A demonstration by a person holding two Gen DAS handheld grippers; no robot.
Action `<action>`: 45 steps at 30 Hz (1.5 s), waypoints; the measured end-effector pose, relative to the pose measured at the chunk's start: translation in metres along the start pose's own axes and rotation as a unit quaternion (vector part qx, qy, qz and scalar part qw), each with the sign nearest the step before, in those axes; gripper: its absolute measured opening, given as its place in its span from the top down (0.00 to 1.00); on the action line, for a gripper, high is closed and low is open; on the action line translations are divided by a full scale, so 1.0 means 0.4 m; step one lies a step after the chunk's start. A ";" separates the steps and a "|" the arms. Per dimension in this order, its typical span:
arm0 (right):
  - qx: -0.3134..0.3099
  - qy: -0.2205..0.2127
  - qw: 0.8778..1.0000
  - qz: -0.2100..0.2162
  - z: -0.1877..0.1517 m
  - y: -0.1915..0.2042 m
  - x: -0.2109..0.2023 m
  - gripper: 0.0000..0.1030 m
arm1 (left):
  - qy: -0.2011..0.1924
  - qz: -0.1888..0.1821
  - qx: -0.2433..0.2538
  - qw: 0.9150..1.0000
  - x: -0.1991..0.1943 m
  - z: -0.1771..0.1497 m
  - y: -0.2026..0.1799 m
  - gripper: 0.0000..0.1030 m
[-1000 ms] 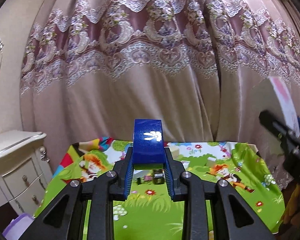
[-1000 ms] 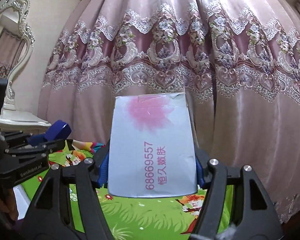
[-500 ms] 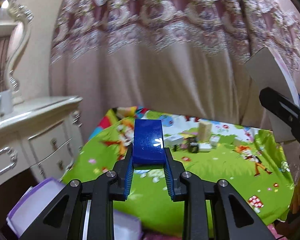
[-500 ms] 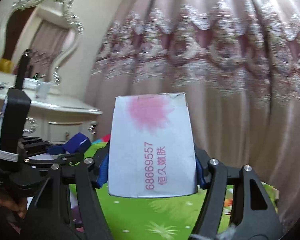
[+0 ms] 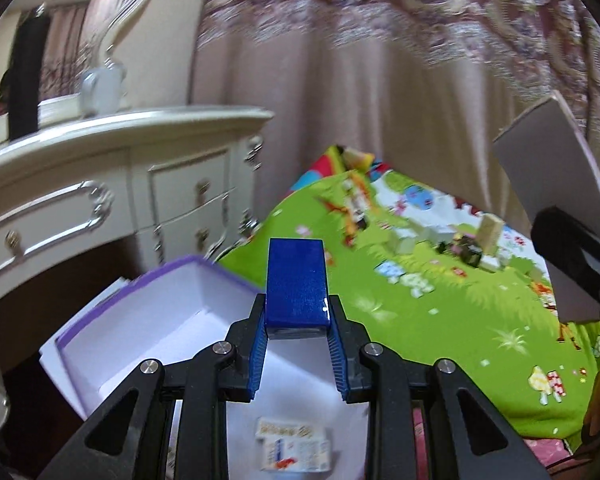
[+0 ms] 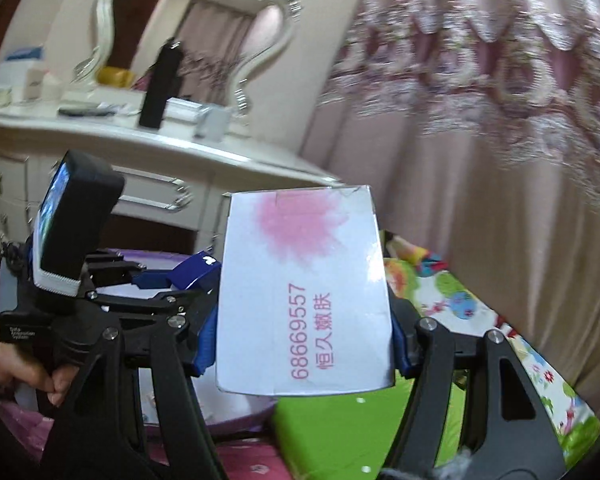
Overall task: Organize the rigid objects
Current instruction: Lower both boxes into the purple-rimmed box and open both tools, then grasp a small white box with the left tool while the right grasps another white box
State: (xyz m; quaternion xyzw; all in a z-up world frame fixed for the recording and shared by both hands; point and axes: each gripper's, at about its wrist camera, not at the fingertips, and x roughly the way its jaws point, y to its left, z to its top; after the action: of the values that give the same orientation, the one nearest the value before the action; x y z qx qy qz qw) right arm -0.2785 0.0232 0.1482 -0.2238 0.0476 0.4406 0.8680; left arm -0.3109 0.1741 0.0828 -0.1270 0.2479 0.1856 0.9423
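**Over the purple-rimmed box: two items in transit, several still on the mat**

Item 1. Left gripper (image 5: 297,334): clamped on a glossy blue box (image 5: 296,282), held by its near end between the blue pads, the far end pointing forward. It hangs above the open storage box (image 5: 140,320), a white-lined container with a purple rim that sits just beside the green cartoon mat (image 5: 440,320), at the foot of a white dresser (image 5: 100,184). The blue box is not yet inside.

Item 2. Right gripper (image 6: 304,354): closed on a white carton (image 6: 304,300) bearing a pink blot and pink print, gripped across its lower sides and standing upright in the jaws. It rides to the right of the left gripper, near the storage box but judged to be over the mat edge rather than over the opening. The same carton shows at the right margin of the left wrist view.

Item 3. Already stowed: one small printed packet (image 5: 294,444) lies flat on the storage box floor, seen between the left gripper's arms. No other contents can be made out; much of the floor is hidden by the tool.

Item 4. Outstanding: a cluster of small objects (image 5: 464,246) sits on the far part of the mat, well apart from the storage box, including an upright tan block (image 5: 490,232); the rest are blurred and not identifiable.

Assessment. Early to middle stage, by judgement: one piece binned, two held and awaiting release, the far cluster untouched. Next calls for lowering and releasing the blue box clear of the packet, then bringing the carton over the opening.
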 end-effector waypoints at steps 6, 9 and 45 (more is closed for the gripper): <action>-0.038 0.044 0.996 0.064 -0.021 0.091 0.087 0.33 | 0.035 0.033 -0.035 0.998 0.043 -0.028 0.078 0.72; -0.052 0.059 0.993 0.083 -0.038 0.131 0.113 0.33 | 0.052 0.053 -0.049 0.996 0.063 -0.038 0.113 0.72; 0.320 0.214 0.916 -0.112 -0.537 -0.550 0.021 0.20 | 0.155 -0.065 0.341 0.925 0.681 0.123 -0.475 0.12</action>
State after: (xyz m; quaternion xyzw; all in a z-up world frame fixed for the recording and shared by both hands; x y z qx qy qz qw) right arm -0.0757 -0.1755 0.0297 -0.0265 0.3455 0.2432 0.9060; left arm 0.0083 0.0979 0.0122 0.1588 0.4301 0.0064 0.8887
